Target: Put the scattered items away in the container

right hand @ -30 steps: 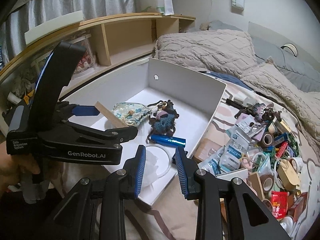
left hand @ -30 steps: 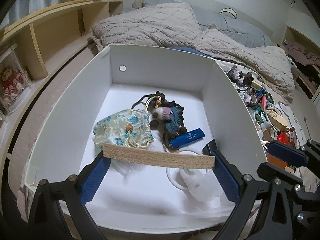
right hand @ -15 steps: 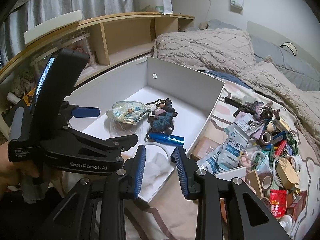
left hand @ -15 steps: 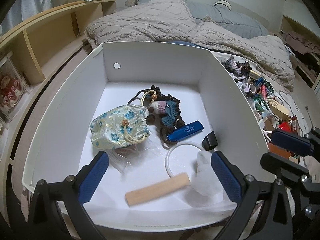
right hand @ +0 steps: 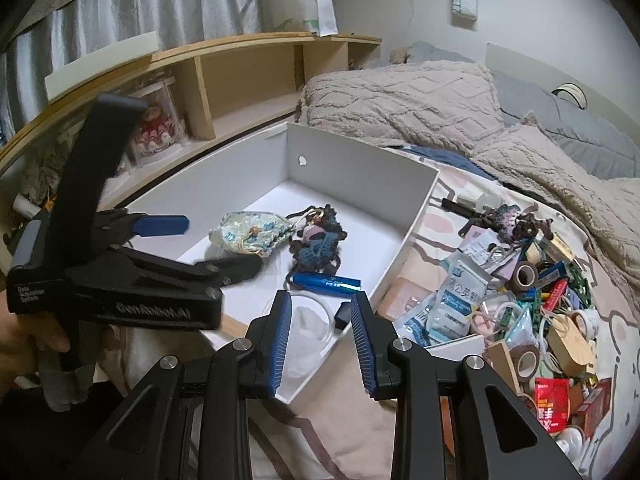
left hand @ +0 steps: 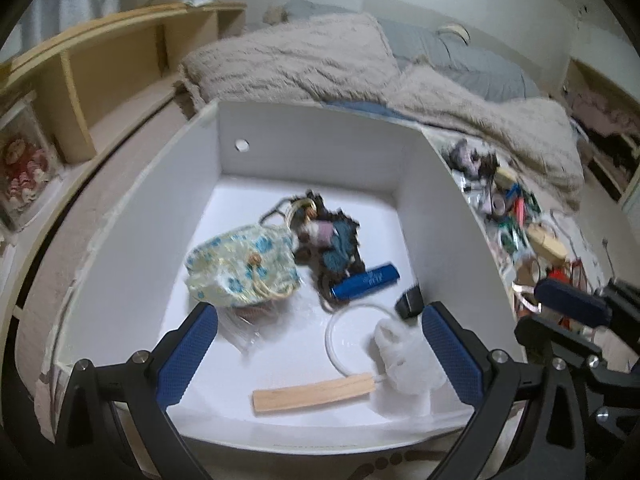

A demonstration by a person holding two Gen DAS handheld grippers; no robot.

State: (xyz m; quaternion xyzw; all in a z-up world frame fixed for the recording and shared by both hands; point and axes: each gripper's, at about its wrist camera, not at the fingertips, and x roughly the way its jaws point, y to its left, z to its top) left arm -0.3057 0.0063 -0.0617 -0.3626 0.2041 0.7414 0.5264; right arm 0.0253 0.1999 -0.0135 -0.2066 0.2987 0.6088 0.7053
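The white box (left hand: 320, 144) sits on the bed. On its floor lie a floral pouch (left hand: 244, 268), a dark crochet charm (left hand: 334, 240), a blue tube (left hand: 366, 281), a white ring (left hand: 348, 340), a white fluffy wad (left hand: 404, 360) and a wooden stick (left hand: 314, 393) near the front wall. My left gripper (left hand: 320, 312) hovers over the box's front edge, open, with nothing between its pads. My right gripper (right hand: 321, 298) hangs over the box's near right corner, shut and holding nothing. The scattered pile (right hand: 520, 300) lies to the right of the box.
A beige blanket (right hand: 400, 100) and grey pillows cover the far bed. A wooden shelf (right hand: 208, 92) runs along the left, with a doll case on it. A person's hand (right hand: 36, 336) holds the left gripper's handle. A small black clip (left hand: 410, 304) lies by the box's right wall.
The left gripper held the wooden stick between its pads a second ago; it let go and the stick now lies on the box floor. The right gripper has not moved.
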